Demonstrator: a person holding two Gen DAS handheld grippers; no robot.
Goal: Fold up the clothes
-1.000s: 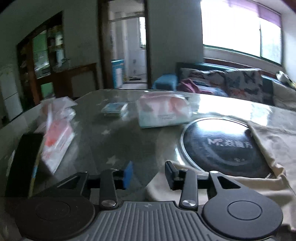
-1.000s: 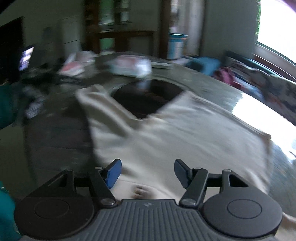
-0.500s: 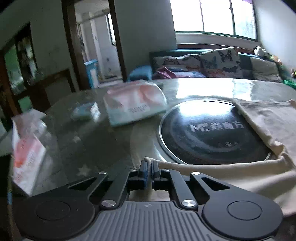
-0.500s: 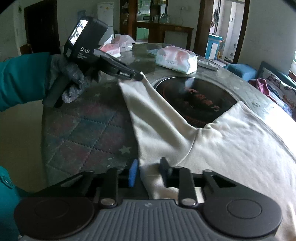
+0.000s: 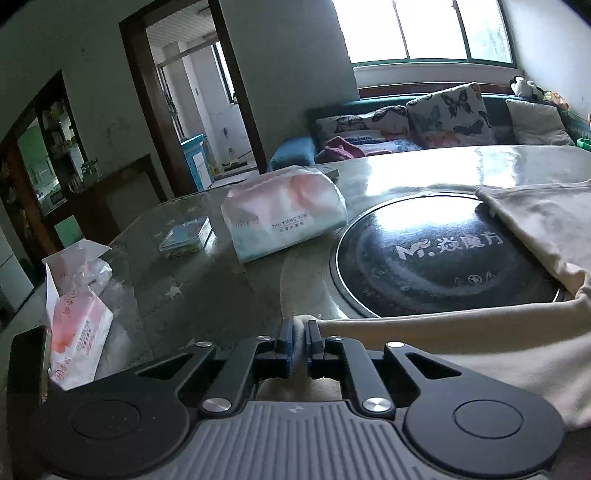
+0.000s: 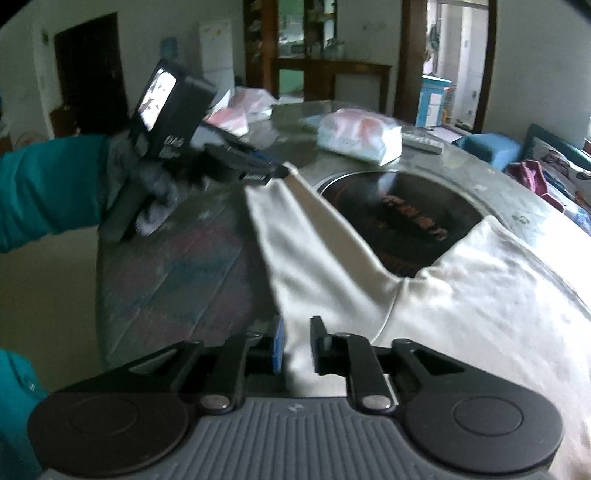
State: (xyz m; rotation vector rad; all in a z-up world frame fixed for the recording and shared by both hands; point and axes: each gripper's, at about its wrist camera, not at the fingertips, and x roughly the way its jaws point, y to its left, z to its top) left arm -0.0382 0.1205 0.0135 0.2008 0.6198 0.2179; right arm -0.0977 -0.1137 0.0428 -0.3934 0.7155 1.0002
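- Shirt (image 6: pixel 461 295) is spread on the table (image 5: pixel 207 291), partly over its black disc (image 5: pixel 436 262).
- Sleeve end is pinched by the left gripper (image 5: pixel 299 345); the right gripper (image 6: pixel 297 341) is narrowed around the hem, seemingly for folding.

This is a lived-in home, a combined living and dining room. A sofa (image 5: pixel 424 122) with butterfly-print cushions (image 5: pixel 448 110) sits under a wide window (image 5: pixel 424 31) beyond the far edge of the counter (image 5: pixel 207 273). Tissue packs (image 5: pixel 284 214) lie on it, a wooden cabinet (image 6: pixel 328 79) and white fridge (image 6: pixel 218 48) stand behind, and a doorway (image 5: pixel 192 96) opens onto another room.
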